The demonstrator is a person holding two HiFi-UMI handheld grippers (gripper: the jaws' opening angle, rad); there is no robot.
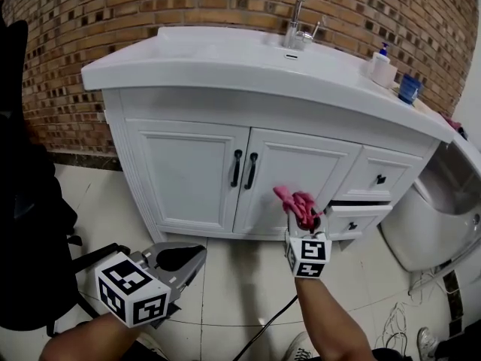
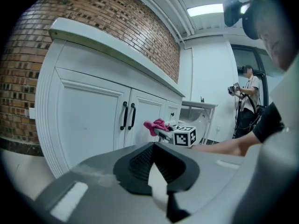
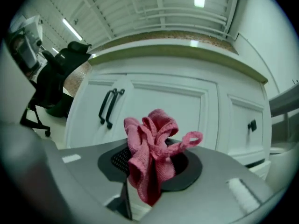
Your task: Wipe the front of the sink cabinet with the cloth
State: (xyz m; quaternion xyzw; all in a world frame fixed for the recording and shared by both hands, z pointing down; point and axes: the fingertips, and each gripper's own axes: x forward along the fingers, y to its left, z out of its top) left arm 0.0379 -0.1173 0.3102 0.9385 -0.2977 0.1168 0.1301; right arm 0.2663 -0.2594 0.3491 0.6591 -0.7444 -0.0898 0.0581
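Note:
The white sink cabinet (image 1: 188, 171) has two doors with black handles (image 1: 243, 169) and drawers to their right. My right gripper (image 1: 304, 220) is shut on a crumpled pink cloth (image 1: 297, 201), held just in front of the right door's lower part; I cannot tell whether the cloth touches it. In the right gripper view the cloth (image 3: 152, 153) bunches up out of the jaws, with the cabinet doors (image 3: 163, 111) close behind. My left gripper (image 1: 188, 258) hangs low at the left over the floor, shut and holding nothing. The left gripper view shows the cabinet front (image 2: 88, 120) and the cloth (image 2: 156, 125).
A black chair (image 1: 30, 224) stands at the left. A white toilet (image 1: 443, 209) is right of the cabinet. A soap bottle (image 1: 383, 66), a blue cup (image 1: 409, 87) and a faucet (image 1: 298, 21) sit on the countertop. A cable (image 1: 270, 322) crosses the tiled floor. Another person (image 2: 247, 97) stands far off.

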